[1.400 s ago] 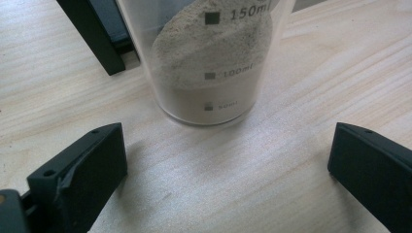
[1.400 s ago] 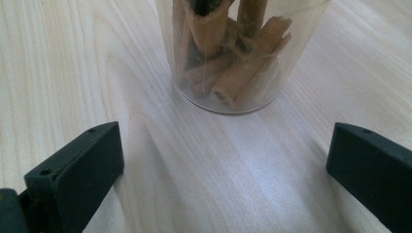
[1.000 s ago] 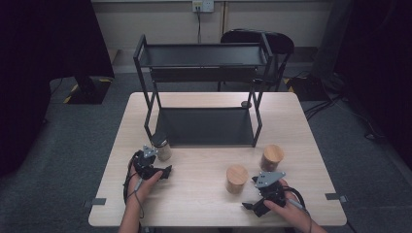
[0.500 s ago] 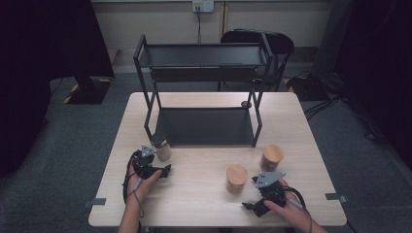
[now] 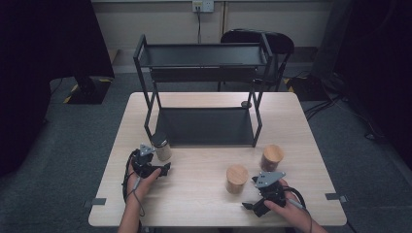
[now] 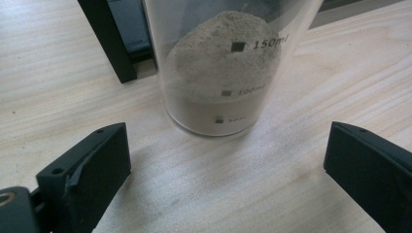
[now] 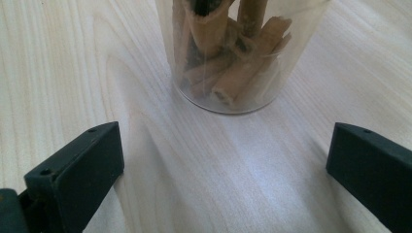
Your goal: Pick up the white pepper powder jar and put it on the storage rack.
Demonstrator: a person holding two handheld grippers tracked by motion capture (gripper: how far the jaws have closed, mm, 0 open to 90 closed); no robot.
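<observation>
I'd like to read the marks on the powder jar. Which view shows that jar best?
The left gripper view: the powder jar stands close ahead of the open left claw, with its volume marks readable. The high view shows it small beside the rack, lid on. The right gripper view faces the stick jar.

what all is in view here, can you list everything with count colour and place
jar of powder: 1, clear with grey-tan powder and volume marks, near the shelf's front left leg, just ahead of the left jaws
jar of sticks: 1, clear with brown rolled sticks, ahead of the right jaws
wooden-lidded jars: 2, tan lids, on the table's right half
shelf rack: 1, black, two tiers, at the table's back
table: 1, light wood
chair: 1, black, behind the shelf
wall socket: 1, white, on the back wall
left hand-held gripper: 1, black, jaws apart, holding nothing
right hand-held gripper: 1, black, jaws apart, holding nothing
</observation>
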